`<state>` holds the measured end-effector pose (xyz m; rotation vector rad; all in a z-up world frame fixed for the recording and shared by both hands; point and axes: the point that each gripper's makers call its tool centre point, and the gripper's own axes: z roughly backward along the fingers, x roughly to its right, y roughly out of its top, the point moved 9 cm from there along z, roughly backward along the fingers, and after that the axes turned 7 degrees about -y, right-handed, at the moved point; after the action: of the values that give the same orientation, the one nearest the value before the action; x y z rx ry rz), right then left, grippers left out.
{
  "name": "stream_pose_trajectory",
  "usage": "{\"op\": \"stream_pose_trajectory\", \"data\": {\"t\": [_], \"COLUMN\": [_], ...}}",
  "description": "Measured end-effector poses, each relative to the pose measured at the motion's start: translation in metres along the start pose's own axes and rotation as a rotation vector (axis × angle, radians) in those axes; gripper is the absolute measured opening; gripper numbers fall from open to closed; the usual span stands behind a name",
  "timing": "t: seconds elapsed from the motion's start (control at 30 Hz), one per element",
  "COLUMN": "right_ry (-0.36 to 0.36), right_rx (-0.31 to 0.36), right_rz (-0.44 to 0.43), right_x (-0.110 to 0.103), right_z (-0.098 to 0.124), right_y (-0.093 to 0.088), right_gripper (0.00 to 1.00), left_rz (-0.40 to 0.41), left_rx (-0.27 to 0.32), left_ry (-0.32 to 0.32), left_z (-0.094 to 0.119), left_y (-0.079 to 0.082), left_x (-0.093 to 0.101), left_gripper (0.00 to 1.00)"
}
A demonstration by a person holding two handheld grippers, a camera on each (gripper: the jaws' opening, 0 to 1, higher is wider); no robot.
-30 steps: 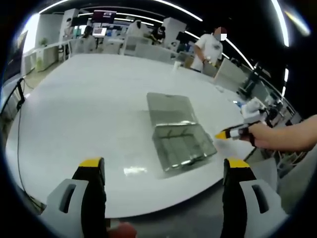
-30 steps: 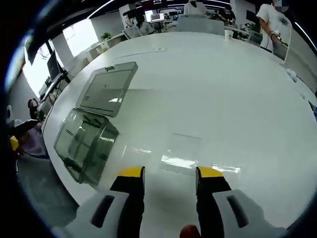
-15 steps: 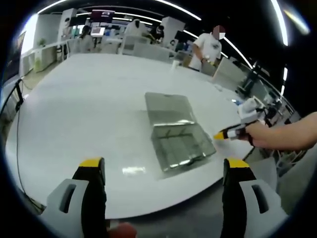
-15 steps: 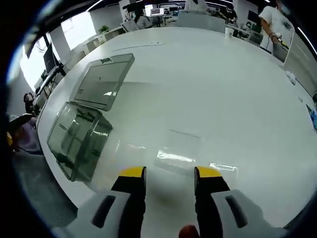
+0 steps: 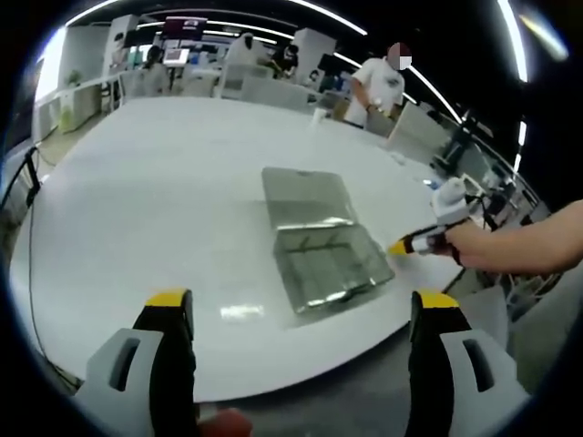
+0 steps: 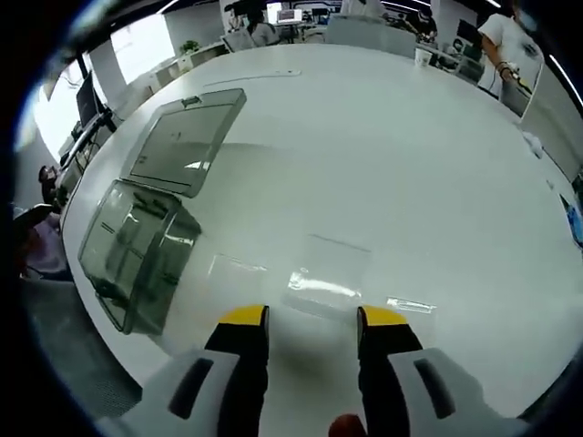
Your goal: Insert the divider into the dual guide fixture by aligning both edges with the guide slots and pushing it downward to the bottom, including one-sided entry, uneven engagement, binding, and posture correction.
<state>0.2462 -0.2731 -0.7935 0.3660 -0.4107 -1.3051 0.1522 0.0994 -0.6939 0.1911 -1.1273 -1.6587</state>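
Observation:
A clear plastic box, the guide fixture [image 5: 326, 267], stands on the white table [image 5: 137, 200] with its hinged lid [image 5: 305, 196] laid open flat behind it. My left gripper [image 5: 301, 305] hangs wide open in front of it, near the table's edge, holding nothing. From the right, a hand brings the right gripper's yellow tip [image 5: 407, 245] close to the box's side. In the right gripper view the fixture [image 6: 137, 250] and its lid [image 6: 187, 141] lie to the left. The clear divider sheet [image 6: 328, 273] lies flat just beyond my right gripper [image 6: 312, 319], which is open and empty.
A person in a white shirt [image 5: 378, 86] stands at the table's far side, with desks and monitors behind. A paper cup [image 6: 421, 62] stands near the far edge. The table's near edge [image 5: 301, 378] runs just past the left jaws.
Both views have shifted slightly with the hands. The right gripper has edged a little nearer the box and divider. Neither gripper's jaws have changed; box and divider stay put.

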Motion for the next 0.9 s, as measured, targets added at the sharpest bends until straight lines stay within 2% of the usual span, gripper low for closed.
{"op": "stream_pose_trajectory", "data": {"t": [0.13, 0.27, 0.47, 0.9], "right_ry": [-0.022, -0.027, -0.019, 0.012], "right_rx": [-0.010, -0.006, -0.007, -0.008], "right_rz": [0.040, 0.020, 0.038, 0.083], "right_x": [-0.001, -0.002, -0.002, 0.001], "right_z": [0.000, -0.001, -0.002, -0.003], "right_y": [0.000, 0.001, 0.002, 0.003], "right_gripper": [0.33, 0.32, 0.31, 0.30], "left_rz": [-0.004, -0.012, -0.025, -0.074], "left_rx": [-0.004, -0.011, -0.024, -0.065], "left_ry": [-0.011, -0.020, -0.042, -0.145], "left_z": [-0.002, -0.003, -0.005, -0.011], "left_y": [0.000, 0.000, 0.000, 0.000], "left_x": [0.003, 0.007, 0.012, 0.029], "left_gripper": [0.97, 0.97, 0.97, 0.94]}}
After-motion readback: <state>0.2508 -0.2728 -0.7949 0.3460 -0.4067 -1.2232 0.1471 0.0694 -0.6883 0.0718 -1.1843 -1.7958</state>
